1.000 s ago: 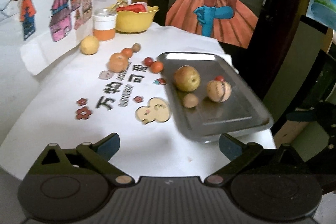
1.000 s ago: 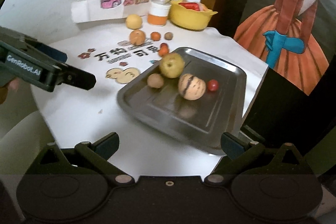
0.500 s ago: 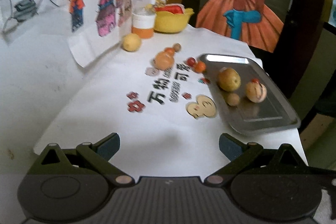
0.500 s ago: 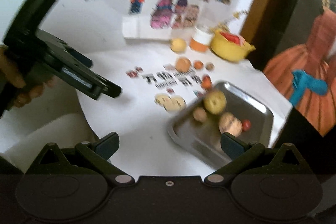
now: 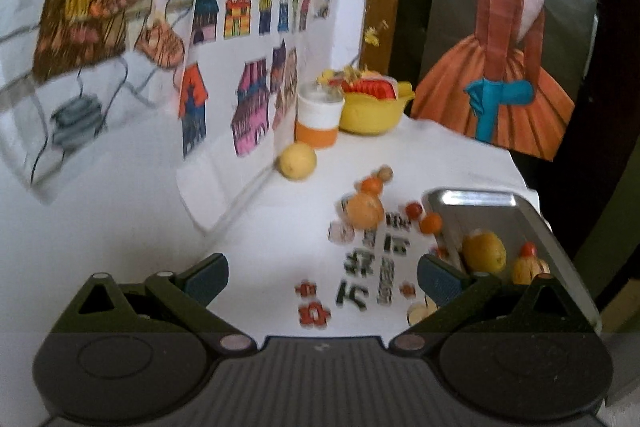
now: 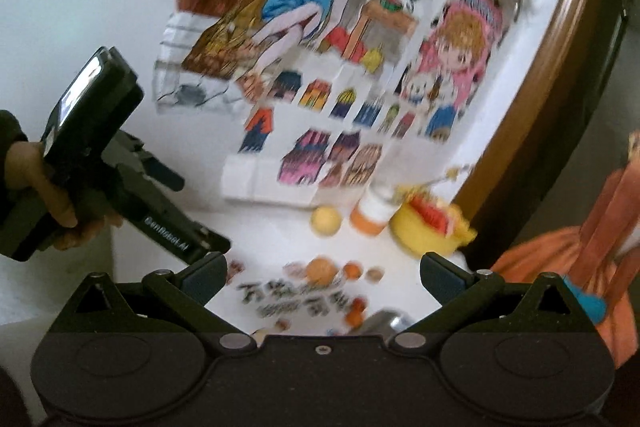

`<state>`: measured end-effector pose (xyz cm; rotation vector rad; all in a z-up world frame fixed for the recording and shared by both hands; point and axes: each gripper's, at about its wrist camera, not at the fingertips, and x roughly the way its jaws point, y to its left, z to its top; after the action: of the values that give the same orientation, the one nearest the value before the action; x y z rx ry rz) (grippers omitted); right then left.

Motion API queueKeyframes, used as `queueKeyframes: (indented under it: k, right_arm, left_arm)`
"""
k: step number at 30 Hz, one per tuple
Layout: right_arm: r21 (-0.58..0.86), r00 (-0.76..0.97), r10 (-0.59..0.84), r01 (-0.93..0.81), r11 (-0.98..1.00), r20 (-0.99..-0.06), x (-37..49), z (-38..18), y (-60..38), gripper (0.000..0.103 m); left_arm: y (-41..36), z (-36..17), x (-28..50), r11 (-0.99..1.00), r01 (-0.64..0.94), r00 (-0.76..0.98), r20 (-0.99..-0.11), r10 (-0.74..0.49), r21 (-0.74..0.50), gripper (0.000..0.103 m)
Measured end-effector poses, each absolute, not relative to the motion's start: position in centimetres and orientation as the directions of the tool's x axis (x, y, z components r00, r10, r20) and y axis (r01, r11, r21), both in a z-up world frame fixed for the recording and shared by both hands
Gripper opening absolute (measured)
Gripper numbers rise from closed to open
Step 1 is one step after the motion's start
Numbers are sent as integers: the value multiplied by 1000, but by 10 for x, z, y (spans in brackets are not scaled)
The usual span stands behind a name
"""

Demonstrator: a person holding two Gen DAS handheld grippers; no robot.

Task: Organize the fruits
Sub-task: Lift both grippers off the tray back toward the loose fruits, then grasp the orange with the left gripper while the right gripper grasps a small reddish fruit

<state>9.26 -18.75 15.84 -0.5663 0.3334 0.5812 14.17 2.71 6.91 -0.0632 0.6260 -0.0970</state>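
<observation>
A metal tray [image 5: 516, 215] sits at the right of the white table and holds a yellow-green apple [image 5: 483, 251], a striped round fruit [image 5: 530, 269] and a small red fruit [image 5: 528, 249]. Loose on the table lie a large orange [image 5: 362, 211], small orange fruits [image 5: 431, 223], a brown nut-like fruit [image 5: 385, 172] and a yellow lemon [image 5: 297, 161]. My left gripper [image 5: 322, 277] is open and empty, well back from the fruit. My right gripper [image 6: 322, 275] is open and empty, raised and tilted up; the large orange [image 6: 320, 270] and lemon [image 6: 326, 221] show blurred below it.
A yellow bowl [image 5: 372, 111] with red contents and a white-and-orange jar [image 5: 319, 119] stand at the table's back. Paper drawings [image 5: 248, 99] hang on the wall at left. A person's hand [image 6: 52, 203] holds the left gripper body [image 6: 132, 183]. The table edge drops off at right.
Both grippers have pulled back and tilted upward. The tray and fruit have slid lower and right in the left view and nearly out of the right view. Both stay open.
</observation>
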Motion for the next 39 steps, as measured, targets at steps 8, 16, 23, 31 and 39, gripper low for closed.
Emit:
queueKeyframes:
  k: [8, 16, 23, 31, 39]
  right_arm:
    - [-443, 809, 406, -578, 686, -426, 164, 167, -189, 102]
    - [-389, 777, 385, -597, 702, -498, 221, 129, -196, 102]
    - [-396, 720, 346, -645, 654, -601, 251, 81, -188, 102]
    - [-373, 623, 292, -713, 594, -726, 284, 28, -170, 102]
    - [-278, 540, 274, -727, 628, -796, 317, -3, -168, 95]
  left_arm:
    - [22, 72, 189, 992, 79, 820, -560, -120, -96, 102]
    - [13, 52, 229, 987, 101, 808, -569, -154, -124, 102]
    - [9, 26, 259, 982, 112, 779, -600, -183, -154, 102]
    - [0, 4, 288, 978, 140, 752, -625, -208, -158, 102]
    - [-9, -14, 306, 975, 165, 735, -640, -222, -149, 102]
